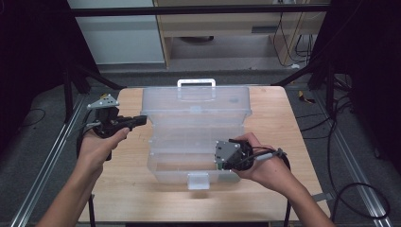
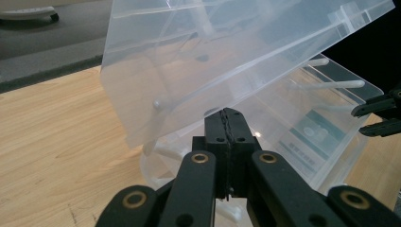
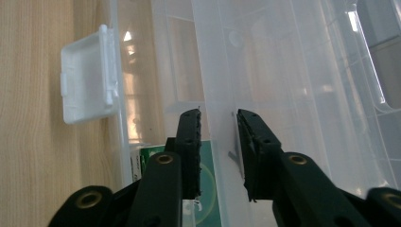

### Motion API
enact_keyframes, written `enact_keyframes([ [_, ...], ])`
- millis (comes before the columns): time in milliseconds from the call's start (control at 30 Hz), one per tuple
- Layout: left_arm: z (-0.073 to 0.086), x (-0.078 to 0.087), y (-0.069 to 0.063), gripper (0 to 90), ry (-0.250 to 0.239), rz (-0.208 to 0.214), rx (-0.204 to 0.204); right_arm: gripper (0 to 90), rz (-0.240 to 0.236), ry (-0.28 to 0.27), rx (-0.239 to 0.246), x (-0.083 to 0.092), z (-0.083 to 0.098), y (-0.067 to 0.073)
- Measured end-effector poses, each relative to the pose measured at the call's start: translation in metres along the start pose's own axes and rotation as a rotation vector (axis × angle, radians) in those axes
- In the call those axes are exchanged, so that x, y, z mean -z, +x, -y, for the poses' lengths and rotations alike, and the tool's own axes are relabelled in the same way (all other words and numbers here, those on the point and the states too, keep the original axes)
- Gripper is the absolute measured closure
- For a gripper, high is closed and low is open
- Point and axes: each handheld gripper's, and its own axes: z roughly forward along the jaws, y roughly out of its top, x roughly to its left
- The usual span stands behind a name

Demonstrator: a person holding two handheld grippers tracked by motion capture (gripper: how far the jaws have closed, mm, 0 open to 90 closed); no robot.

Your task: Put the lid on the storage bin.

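A clear plastic storage box (image 1: 198, 118) stands open on the wooden table (image 1: 127, 189), its lid with a white handle (image 1: 196, 82) tipped up at the back. My left gripper (image 1: 142, 119) is shut with nothing in it, its tips (image 2: 226, 113) at the left end of the raised lid (image 2: 213, 61). My right gripper (image 1: 218, 158) sits at the box's front right. Its jaws (image 3: 220, 116) stand apart on either side of a translucent tray wall (image 3: 217, 71), the pads not pressing on it. A white latch (image 3: 87, 85) hangs on the front wall.
A green printed label (image 2: 317, 130) lies in the bottom of the box. The right gripper's black jaws (image 2: 378, 116) show at the far side in the left gripper view. Bare tabletop lies left and in front of the box; metal rails and cables run beside the table.
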Motion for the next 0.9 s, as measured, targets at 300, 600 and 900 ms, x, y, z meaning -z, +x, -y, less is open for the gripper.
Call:
enact_keyframes([
  [300,0.017,0.004,-0.002,89.9,-0.010,0.022,0.015,44.8,0.056,-0.077,-0.110,0.022,0.009,0.004],
  [600,0.029,0.006,-0.007,89.9,-0.008,0.028,-0.002,34.3,0.110,-0.113,-0.281,0.045,0.036,0.006],
  [900,0.044,0.007,-0.010,89.9,-0.009,0.049,-0.004,30.0,0.165,-0.120,-0.391,0.061,0.060,0.007],
])
